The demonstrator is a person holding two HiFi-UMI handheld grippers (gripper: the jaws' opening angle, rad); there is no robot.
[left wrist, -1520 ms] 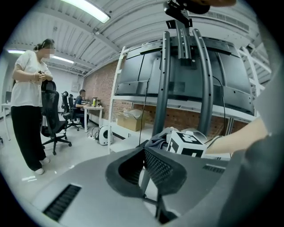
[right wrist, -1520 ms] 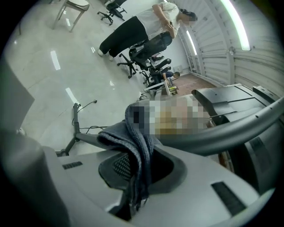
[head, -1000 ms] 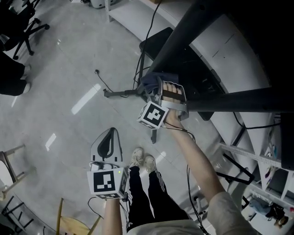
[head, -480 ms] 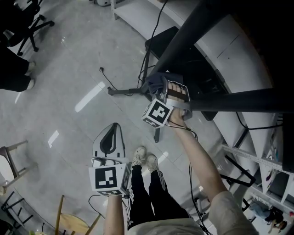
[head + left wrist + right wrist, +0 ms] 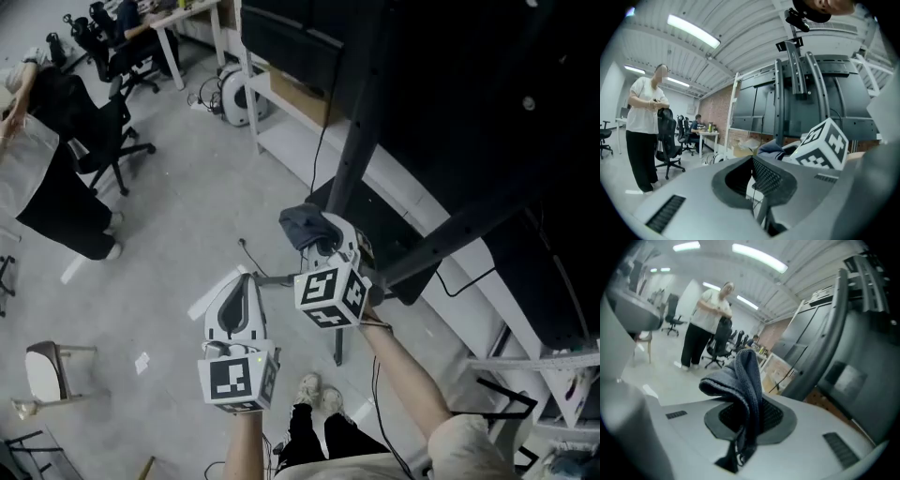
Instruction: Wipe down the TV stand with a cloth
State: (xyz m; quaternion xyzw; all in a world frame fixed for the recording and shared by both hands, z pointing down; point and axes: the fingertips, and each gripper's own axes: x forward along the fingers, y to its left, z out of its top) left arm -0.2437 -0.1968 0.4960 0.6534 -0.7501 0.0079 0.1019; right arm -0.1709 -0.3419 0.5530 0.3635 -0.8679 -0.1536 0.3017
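Note:
The black TV stand fills the right of the head view, with its upright post and a slanting leg. My right gripper is shut on a dark blue-grey cloth, held in the air just left of the post's foot. In the right gripper view the cloth droops over the closed jaws of the right gripper, with the post to the right. My left gripper hangs lower left, shut with nothing in it. The left gripper looks towards the stand.
A person in a white top stands by an office chair at the far left. A cable trails on the grey floor. A wooden chair is at lower left. A white ledge runs behind the stand.
The right gripper has drawn the cloth away from the stand's leg, down and left. The head view has tipped up, showing more of the room. The left gripper has barely moved.

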